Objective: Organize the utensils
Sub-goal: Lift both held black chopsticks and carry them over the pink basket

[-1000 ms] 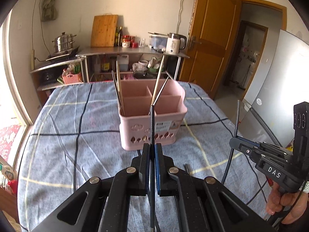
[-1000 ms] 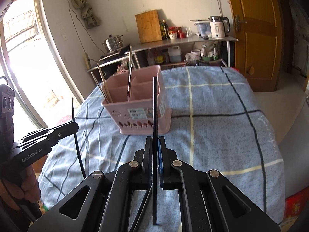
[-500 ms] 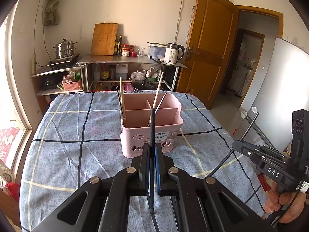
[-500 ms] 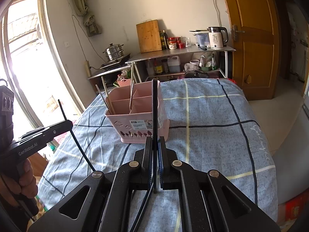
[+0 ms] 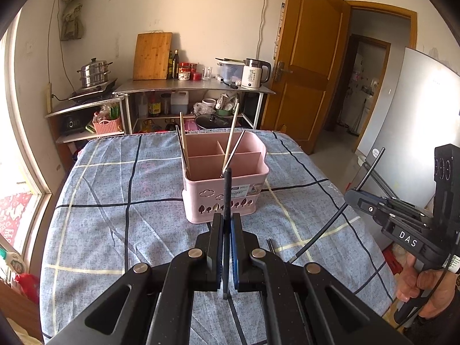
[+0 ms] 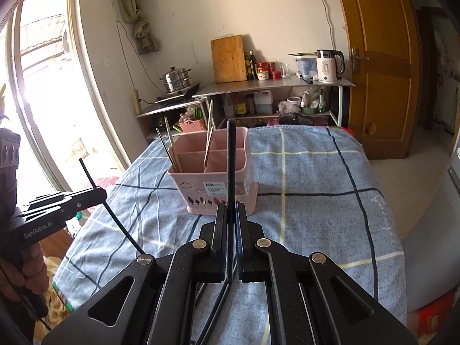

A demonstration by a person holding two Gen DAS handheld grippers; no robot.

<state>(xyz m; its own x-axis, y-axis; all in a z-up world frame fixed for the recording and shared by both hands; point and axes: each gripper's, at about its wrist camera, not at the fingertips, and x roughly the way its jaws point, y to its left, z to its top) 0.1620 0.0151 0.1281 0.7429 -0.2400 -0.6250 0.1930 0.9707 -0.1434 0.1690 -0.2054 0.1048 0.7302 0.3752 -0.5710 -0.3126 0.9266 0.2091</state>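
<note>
A pink compartmented utensil basket (image 5: 227, 189) stands on the blue checked tablecloth, also in the right wrist view (image 6: 212, 184). It holds several wooden and metal chopsticks (image 5: 184, 141). My left gripper (image 5: 227, 224) is shut on a black chopstick (image 5: 227, 195), held upright just in front of the basket. My right gripper (image 6: 231, 210) is shut on another black chopstick (image 6: 231, 161), also upright near the basket. Each gripper shows in the other's view, the right (image 5: 371, 207) and the left (image 6: 83, 198), each with its chopstick slanted.
The cloth-covered table (image 5: 115, 215) ends at a metal shelf unit (image 5: 195, 89) with a kettle, bottles and a cutting board. A window is on the left, a wooden door (image 5: 304, 66) at the back right, a fridge (image 5: 417, 120) at the right.
Both grippers have pulled back and risen from the basket, which looks smaller and farther. Both stay shut on their black chopsticks.
</note>
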